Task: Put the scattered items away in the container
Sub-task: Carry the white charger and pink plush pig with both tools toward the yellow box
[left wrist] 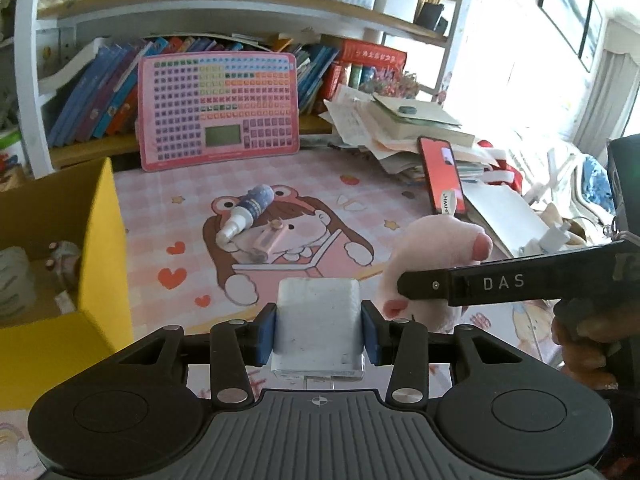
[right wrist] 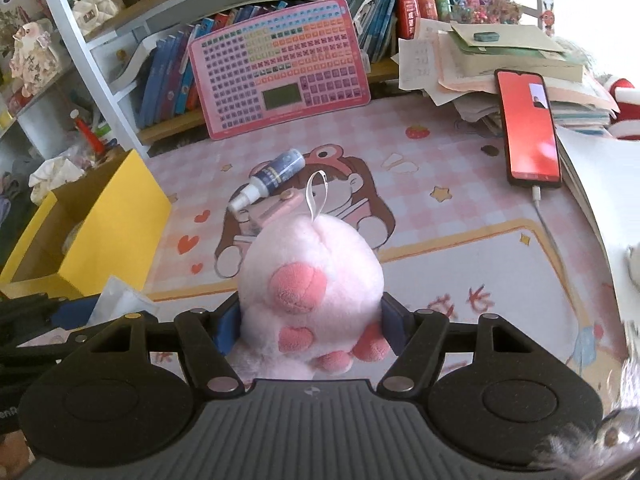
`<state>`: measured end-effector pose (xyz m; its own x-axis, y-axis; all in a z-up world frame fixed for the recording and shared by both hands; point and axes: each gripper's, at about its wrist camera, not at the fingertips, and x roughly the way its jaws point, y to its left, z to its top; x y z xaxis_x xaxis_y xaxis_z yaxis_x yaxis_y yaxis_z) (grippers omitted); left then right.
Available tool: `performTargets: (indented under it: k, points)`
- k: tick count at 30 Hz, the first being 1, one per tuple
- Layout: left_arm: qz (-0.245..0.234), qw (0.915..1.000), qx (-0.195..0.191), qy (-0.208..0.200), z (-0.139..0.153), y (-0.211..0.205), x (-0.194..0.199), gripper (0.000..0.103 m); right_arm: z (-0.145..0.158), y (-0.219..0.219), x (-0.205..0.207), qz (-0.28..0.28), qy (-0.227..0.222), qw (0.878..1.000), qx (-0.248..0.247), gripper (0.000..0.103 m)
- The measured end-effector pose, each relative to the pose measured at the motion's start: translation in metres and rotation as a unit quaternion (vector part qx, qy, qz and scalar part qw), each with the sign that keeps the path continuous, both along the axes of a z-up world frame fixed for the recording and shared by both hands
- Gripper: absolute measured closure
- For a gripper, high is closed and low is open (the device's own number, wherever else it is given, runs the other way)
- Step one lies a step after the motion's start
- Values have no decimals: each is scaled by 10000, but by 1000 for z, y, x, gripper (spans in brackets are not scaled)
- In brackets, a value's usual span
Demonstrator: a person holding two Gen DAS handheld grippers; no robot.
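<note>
My left gripper point(left wrist: 319, 334) is clamped on a white block point(left wrist: 319, 316); my right gripper point(right wrist: 311, 328), its finger marked "DAS", squeezes the pink plush toy point(right wrist: 310, 276). Yellow box point(left wrist: 102, 248) sits ahead-left. Spray bottle point(left wrist: 247, 213), label unreadable, lies straight ahead.

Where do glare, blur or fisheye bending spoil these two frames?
Left wrist view: the window at right is blown out white, washing out the papers beside it; the shelf bows with fisheye bending; the white block in the left gripper stays sharp. Right wrist view: the lower right corner smears; the plush in the right gripper is slightly soft.
</note>
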<state>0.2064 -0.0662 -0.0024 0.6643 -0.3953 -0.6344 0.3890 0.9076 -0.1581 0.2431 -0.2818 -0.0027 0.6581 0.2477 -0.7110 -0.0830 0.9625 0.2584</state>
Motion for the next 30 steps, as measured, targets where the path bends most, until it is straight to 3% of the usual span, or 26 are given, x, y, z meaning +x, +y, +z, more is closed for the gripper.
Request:
performTargets:
  k: [14, 30]
  points:
    - [482, 9982, -284, -208, 7, 94, -78, 61, 17, 86, -74, 248, -234, 9988, -350, 36]
    - [1252, 9914, -257, -262, 8, 186, -143, 62, 10, 178, -118, 833, 50, 9963, -182, 36]
